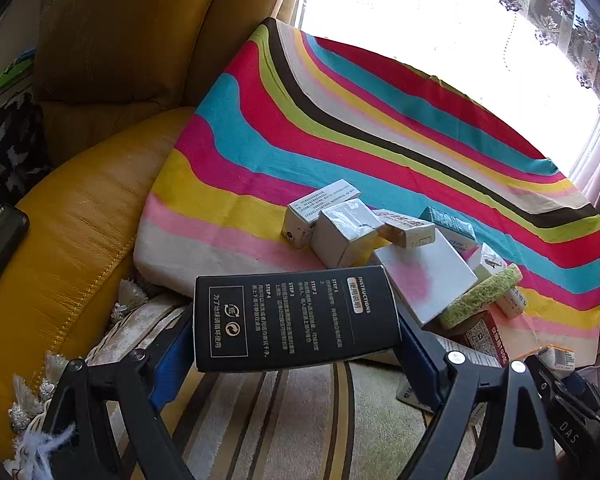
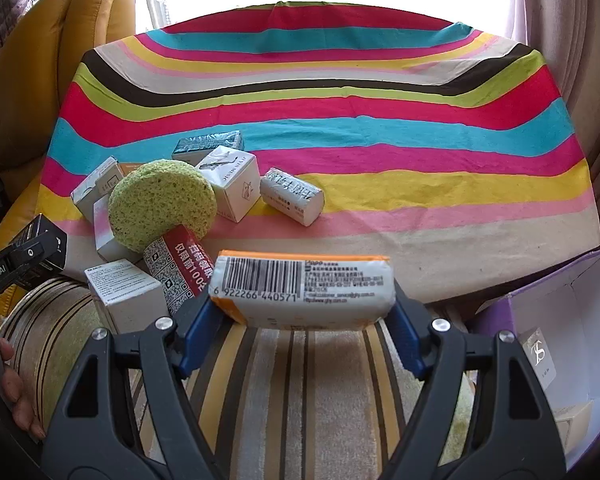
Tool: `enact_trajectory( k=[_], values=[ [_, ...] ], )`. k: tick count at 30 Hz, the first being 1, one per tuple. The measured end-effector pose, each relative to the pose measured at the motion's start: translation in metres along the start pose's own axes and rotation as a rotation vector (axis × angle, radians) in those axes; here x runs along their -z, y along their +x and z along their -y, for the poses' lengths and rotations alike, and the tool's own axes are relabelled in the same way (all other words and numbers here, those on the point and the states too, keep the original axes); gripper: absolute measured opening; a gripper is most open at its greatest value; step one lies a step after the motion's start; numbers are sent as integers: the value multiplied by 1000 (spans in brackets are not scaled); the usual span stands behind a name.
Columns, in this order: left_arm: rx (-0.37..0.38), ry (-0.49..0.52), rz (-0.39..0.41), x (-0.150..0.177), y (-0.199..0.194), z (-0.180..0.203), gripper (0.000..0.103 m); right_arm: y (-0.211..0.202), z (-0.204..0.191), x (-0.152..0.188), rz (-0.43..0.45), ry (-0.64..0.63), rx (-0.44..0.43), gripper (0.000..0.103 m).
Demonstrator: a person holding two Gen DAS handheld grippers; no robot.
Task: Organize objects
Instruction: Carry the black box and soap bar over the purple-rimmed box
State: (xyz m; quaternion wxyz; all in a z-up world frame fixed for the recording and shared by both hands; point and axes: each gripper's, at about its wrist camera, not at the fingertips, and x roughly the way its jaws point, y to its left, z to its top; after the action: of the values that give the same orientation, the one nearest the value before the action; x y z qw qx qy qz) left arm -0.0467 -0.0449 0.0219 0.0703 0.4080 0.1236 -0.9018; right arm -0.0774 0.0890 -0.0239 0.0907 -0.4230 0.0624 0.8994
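Note:
My left gripper [image 1: 296, 346] is shut on a black box [image 1: 292, 312] printed with white instructions, lifted above a striped rug. My right gripper [image 2: 300, 314] is shut on a white and orange tissue pack [image 2: 304, 280] with a barcode, its blue pads [image 2: 198, 332] pressing both ends. Beyond both, a pile lies at the near edge of the striped cloth [image 2: 340, 120]: a green sponge [image 2: 162, 204], a red tube with a QR code [image 2: 178, 268], several small white boxes [image 1: 346, 236] and a wrapped tissue roll [image 2: 292, 196].
An open purple box [image 2: 560, 320] with a white inside stands at the right, a small carton in it. A yellow sofa [image 1: 80, 220] flanks the cloth on the left, a dark phone [image 1: 0, 236] lying on it. A person's hand [image 2: 4, 380] shows at the lower left.

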Motion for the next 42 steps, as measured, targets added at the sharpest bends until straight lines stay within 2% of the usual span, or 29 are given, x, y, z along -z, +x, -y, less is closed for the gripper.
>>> enact_trajectory(
  k=[6,15,26,36,42],
  values=[
    [35,86,44,11,-22,21,90,-14,8,10,6,9,2,78],
    [109,221,64,35,-45,58,90,-32,26,25,13,37,12,78],
    [259,402,64,59,-59,109,90,-57,54,46,27,77,28,78],
    [360,544,69,78,-71,160,90,-76,100,61,35,158,54,78],
    [424,638,70,92,-79,198,90,-91,142,67,52,219,117,78]
  ],
)
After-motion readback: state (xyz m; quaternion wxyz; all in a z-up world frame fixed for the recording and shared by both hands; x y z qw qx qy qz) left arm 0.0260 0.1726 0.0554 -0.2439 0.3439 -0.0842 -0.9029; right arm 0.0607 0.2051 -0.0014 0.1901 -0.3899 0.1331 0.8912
